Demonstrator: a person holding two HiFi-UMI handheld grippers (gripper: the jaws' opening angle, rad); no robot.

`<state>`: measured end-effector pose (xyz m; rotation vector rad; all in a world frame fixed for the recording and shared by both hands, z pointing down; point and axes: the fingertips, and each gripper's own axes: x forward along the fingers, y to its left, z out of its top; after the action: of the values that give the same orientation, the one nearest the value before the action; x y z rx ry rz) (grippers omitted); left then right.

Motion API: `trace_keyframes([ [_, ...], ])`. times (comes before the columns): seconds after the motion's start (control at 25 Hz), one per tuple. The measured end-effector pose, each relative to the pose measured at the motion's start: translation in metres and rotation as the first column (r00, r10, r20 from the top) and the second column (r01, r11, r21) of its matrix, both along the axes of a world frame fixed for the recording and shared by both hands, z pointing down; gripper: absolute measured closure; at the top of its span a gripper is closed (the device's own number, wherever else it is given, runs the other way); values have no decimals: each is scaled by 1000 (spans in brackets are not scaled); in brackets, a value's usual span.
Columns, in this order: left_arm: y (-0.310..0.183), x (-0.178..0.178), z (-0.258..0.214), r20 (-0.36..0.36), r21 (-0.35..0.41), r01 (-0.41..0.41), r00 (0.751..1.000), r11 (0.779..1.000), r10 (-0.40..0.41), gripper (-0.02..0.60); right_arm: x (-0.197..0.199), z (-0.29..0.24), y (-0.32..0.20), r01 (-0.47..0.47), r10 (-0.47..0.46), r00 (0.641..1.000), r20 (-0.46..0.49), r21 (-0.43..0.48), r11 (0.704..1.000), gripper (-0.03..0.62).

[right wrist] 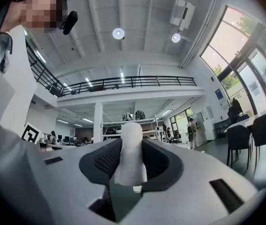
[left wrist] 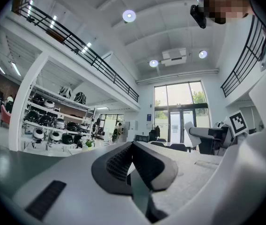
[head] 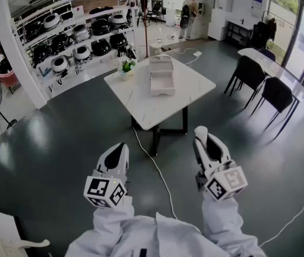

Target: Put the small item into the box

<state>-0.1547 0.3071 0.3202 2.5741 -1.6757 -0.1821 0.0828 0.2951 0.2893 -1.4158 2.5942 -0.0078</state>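
In the head view a white table (head: 136, 98) stands ahead, with white boxes (head: 161, 75) on it, the nearest one open. Both grippers are held well short of the table, over the dark floor. My right gripper (head: 201, 133) is shut on a small white item with a rounded top (right wrist: 131, 149). The item stands upright between the dark ribbed pads (right wrist: 106, 159) and sticks out past the tips. My left gripper (head: 121, 146) is shut, and its pads (left wrist: 119, 163) meet with nothing between them.
A small potted plant (head: 126, 67) sits on the table's far left corner. White shelves (head: 77, 36) with round black-and-white devices line the left. Dark chairs (head: 259, 82) and a second table stand at the right. A cable (head: 157, 170) runs across the floor. A person (head: 188, 15) stands far back.
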Motion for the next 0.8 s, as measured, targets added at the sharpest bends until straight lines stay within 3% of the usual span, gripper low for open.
trace_keyframes([
  [0.8,-44,22,29,6,-35,18,1000,999,-18,583,17,33,-59,41,-39,999,29,-57,998,482],
])
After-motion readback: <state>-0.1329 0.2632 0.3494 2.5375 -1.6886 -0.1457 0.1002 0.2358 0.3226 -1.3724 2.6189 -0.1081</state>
